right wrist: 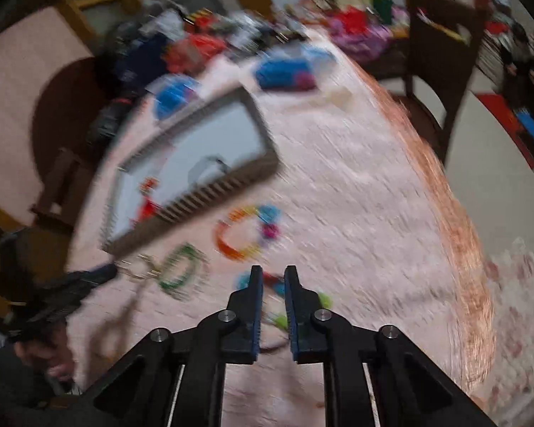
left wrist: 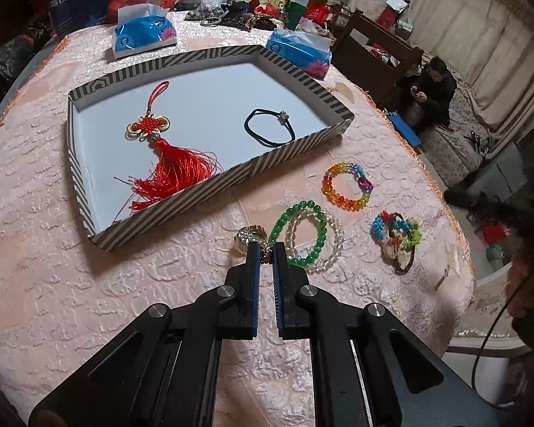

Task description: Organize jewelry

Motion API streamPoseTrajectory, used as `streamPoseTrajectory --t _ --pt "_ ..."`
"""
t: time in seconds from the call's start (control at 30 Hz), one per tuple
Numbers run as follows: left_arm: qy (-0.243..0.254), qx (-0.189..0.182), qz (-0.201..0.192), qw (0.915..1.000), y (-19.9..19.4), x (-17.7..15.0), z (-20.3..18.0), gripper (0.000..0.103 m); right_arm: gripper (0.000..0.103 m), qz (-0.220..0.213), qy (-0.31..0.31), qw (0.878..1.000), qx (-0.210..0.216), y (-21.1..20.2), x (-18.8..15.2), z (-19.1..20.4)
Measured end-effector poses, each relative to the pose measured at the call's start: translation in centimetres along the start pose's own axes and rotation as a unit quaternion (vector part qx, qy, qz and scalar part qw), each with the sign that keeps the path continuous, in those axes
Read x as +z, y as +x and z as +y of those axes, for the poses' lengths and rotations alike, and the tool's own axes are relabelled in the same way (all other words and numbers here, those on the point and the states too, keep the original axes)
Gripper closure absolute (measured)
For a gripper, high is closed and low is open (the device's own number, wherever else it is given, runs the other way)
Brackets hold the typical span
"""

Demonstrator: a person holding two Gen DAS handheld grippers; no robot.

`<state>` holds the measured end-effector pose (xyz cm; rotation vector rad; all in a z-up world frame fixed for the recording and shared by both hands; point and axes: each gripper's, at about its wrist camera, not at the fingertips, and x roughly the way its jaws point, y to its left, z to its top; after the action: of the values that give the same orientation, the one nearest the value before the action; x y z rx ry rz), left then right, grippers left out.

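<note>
Jewelry spread over pink embossed tablecloth, all placed against shallow black-and-white striped cardboard tray. Inside that tray: red Chinese-knot tassel with gold loops toward its left wall, thin black elastic hair tie with small metal bead toward its right. Just outside the tray's near wall: sparkling silver-and-gold rhinestone band, pinched between the nearly closed tips of left gripper. Beside that band, farther from the tray: green glass-bead bracelet overlapping clear crystal-bead bracelet. Off the tray's near right corner: rainbow faceted-bead bracelet, and farther out, tangle of spiky multicoloured plastic bracelets. Right gripper over that tangle, fingers parted by a narrow gap, nothing visibly clamped; view heavily blurred. Beyond the tray's far wall: two blue tissue packs, then clutter of bags. Off to the tray's right, past the table edge: seated person in dark clothes before pale curtains.
</note>
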<state>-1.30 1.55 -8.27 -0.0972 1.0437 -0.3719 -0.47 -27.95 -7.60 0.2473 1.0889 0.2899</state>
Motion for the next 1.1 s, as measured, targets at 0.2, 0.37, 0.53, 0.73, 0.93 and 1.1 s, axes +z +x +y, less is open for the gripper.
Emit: streamPoseTrajectory --t 0.2,0.37,0.53,0.73,0.93,1.1 --pt "-0.007 0.005 0.005 0.9999 0.0 -0.4 0.3 0.098 0.072 0.021 0.005 1.000 -0.005 1.5 -2.8 -1.6" --pt "-0.007 0.008 0.009 0.9999 0.2 -0.6 0.1 0.097 0.072 0.037 -0.010 0.999 -0.002 3.0 -3.6 -1.6" --pt "-0.005 0.009 0.010 0.9999 0.2 -0.6 -0.1 0.097 0.072 0.010 0.003 0.999 -0.037 3.8 -2.4 -2.5" --pt "-0.012 0.013 0.010 0.9998 0.3 -0.5 0.0 0.097 0.072 0.036 0.006 0.994 0.099 3.5 -2.4 -1.6" --pt "-0.012 0.009 0.012 0.9998 0.6 -0.4 -0.1 0.097 0.072 0.047 0.002 0.999 0.025 3.9 -3.0 -2.0" --pt "-0.013 0.009 0.014 0.9998 0.8 -0.4 0.0 0.097 0.072 0.032 -0.020 0.999 0.032 2.9 -2.5 0.0"
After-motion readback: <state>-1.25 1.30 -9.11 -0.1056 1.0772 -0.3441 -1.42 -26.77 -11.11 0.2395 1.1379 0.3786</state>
